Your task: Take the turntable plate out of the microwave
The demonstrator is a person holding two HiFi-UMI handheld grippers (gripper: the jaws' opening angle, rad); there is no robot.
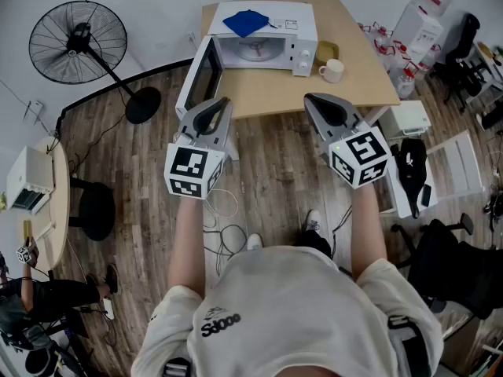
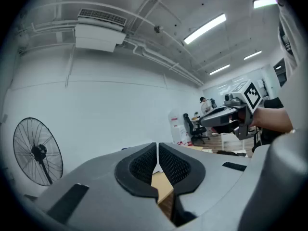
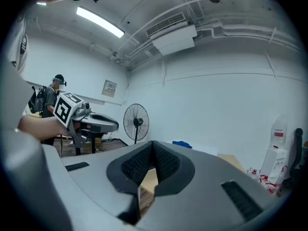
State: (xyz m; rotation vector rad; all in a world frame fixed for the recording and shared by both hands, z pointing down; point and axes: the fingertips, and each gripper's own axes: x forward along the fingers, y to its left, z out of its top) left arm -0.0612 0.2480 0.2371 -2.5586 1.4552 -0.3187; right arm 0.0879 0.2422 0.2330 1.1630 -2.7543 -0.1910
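Note:
A white microwave (image 1: 263, 42) stands on the far wooden table (image 1: 369, 81) with its door (image 1: 198, 75) swung open to the left. The glass turntable plate (image 1: 255, 50) lies inside the cavity. My left gripper (image 1: 222, 103) is held level in front of the table's near edge, below the open door, jaws shut with nothing between them. My right gripper (image 1: 312, 100) hangs level to the right of it, also shut and empty. In the left gripper view the closed pads (image 2: 144, 165) meet along one line; the right gripper view shows its pads (image 3: 166, 161) pressed together too.
A blue cloth (image 1: 246, 23) lies on top of the microwave. A white mug (image 1: 332, 71) and a yellow dish (image 1: 327, 51) stand on the table to its right. A standing fan (image 1: 78, 42) is at the left, cables (image 1: 224, 230) lie on the wooden floor, and chairs and boxes crowd the right.

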